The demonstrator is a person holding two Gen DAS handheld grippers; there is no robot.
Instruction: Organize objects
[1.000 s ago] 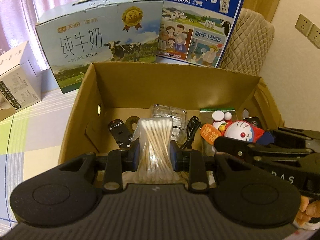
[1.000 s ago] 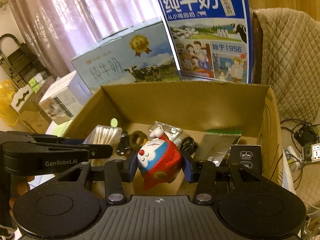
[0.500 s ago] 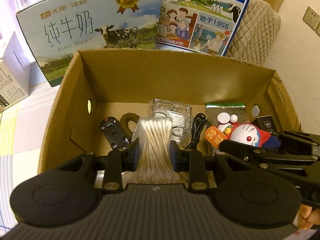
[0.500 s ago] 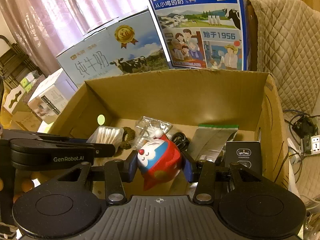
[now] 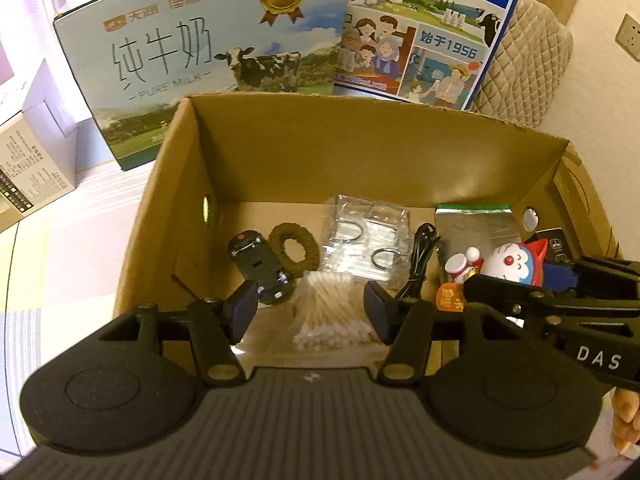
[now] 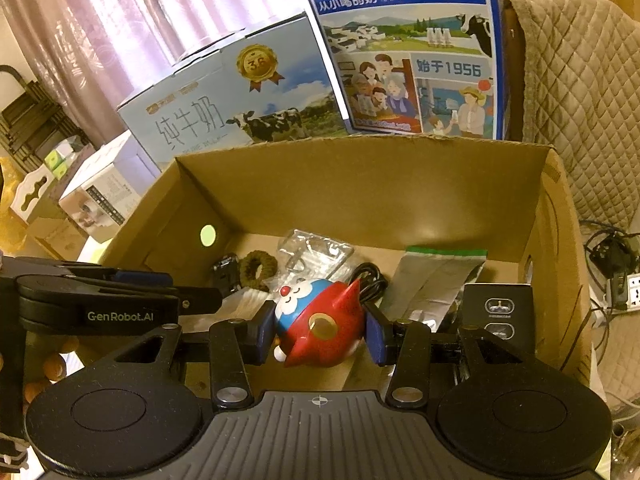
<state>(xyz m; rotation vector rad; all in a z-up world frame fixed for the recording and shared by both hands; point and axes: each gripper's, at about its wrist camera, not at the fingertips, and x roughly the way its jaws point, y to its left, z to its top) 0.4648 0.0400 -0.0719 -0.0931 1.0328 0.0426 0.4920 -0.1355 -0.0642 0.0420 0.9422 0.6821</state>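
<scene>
A brown cardboard box (image 5: 304, 152) holds several small items. My left gripper (image 5: 310, 310) is open over the box's near side. A clear pack of cotton swabs (image 5: 326, 310) lies on the box floor between its fingers, free of both pads. My right gripper (image 6: 320, 330) is shut on a red and blue Doraemon toy (image 6: 320, 328) and holds it inside the box, right of the left gripper. The toy also shows in the left wrist view (image 5: 516, 260).
In the box lie a black toy car (image 5: 258, 266), a brown hair tie (image 5: 294, 250), a clear packet (image 5: 366, 236), a black cable (image 5: 420, 260), a silver pouch (image 5: 476, 224) and a black carton (image 6: 498, 308). Milk cartons (image 5: 216, 52) stand behind the box.
My left gripper has opened and let the cotton swabs drop onto the box floor. Both grippers have moved lower into the box. The right gripper still holds the toy.
</scene>
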